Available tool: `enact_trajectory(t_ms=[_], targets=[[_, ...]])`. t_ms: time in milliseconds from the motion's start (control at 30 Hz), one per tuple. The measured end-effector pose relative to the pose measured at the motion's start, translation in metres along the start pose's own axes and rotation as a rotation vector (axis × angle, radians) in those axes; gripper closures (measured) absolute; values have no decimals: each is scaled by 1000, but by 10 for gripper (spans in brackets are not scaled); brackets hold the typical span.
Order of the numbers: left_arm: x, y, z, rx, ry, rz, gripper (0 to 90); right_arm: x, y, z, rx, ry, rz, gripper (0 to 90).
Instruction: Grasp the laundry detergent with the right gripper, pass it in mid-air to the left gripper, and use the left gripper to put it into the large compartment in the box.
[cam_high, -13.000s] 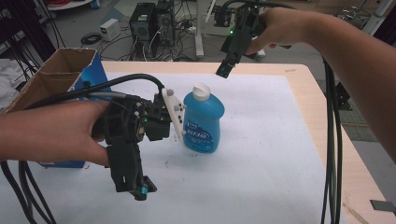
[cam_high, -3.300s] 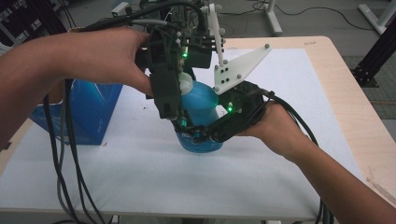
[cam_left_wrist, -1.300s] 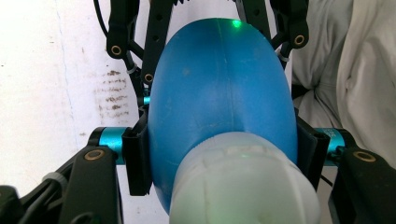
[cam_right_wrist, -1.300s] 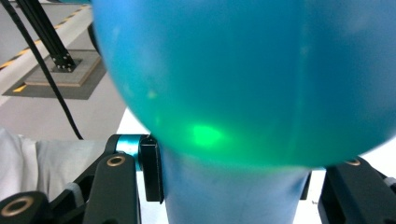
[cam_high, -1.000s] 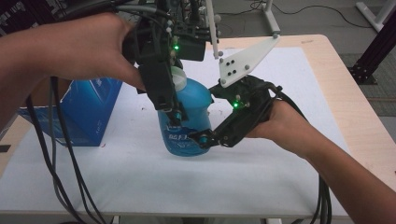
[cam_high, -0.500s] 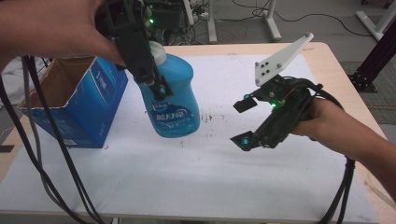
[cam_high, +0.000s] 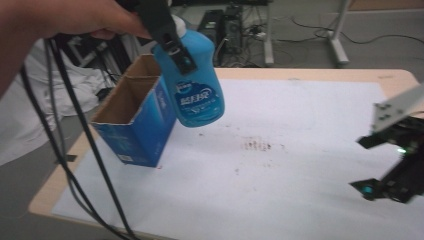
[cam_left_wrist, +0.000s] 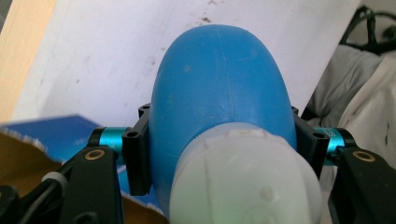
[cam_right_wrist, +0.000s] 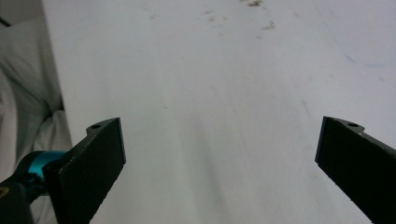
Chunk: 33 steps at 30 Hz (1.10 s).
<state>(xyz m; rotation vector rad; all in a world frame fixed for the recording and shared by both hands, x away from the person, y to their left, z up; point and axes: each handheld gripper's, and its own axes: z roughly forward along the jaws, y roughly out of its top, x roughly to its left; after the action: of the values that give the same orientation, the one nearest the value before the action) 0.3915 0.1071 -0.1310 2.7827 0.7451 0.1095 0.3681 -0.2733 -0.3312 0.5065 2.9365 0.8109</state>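
A blue detergent bottle (cam_high: 196, 89) with a white cap hangs in the air at the upper left, beside the top of an open blue cardboard box (cam_high: 136, 116). My left gripper (cam_high: 170, 44) is shut on the bottle's upper body. In the left gripper view the bottle (cam_left_wrist: 219, 112) sits clamped between the two jaws, its white cap (cam_left_wrist: 243, 182) nearest the camera. My right gripper (cam_high: 382, 167) stands open low over the table at the far right, with nothing between its jaws. The right gripper (cam_right_wrist: 219, 163) has only white table cover ahead of it.
The white cover (cam_high: 280, 175) on the wooden table (cam_high: 50, 195) carries a brown stain (cam_high: 257, 145) near its middle. Black cables (cam_high: 75, 140) trail down from my left hand past the box. Chairs and equipment stand on the floor behind the table.
My left gripper has lifted the bottle up and to the left, toward the box. My right gripper has let go of it and drawn back to the right, down near the table.
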Motion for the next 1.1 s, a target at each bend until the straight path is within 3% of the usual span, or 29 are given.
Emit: enact_trajectory(t_ms=[133, 367, 533, 667, 1100], targets=[[10, -17, -11, -22, 23, -87, 378, -3, -5, -7, 8, -27, 31, 7], [21, -39, -28, -74, 60, -125, 378, -9, -8, -6, -7, -48, 50, 7], [26, -56, -42, -135, 33, -143, 379, -12, -9, 0, -13, -55, 64, 8], [31, -70, -53, -181, 46, -173, 379, -12, -8, 3, -16, -57, 74, 7], [57, -112, -65, -189, 107, -268, 380, -13, -10, 3, -28, -52, 89, 8]])
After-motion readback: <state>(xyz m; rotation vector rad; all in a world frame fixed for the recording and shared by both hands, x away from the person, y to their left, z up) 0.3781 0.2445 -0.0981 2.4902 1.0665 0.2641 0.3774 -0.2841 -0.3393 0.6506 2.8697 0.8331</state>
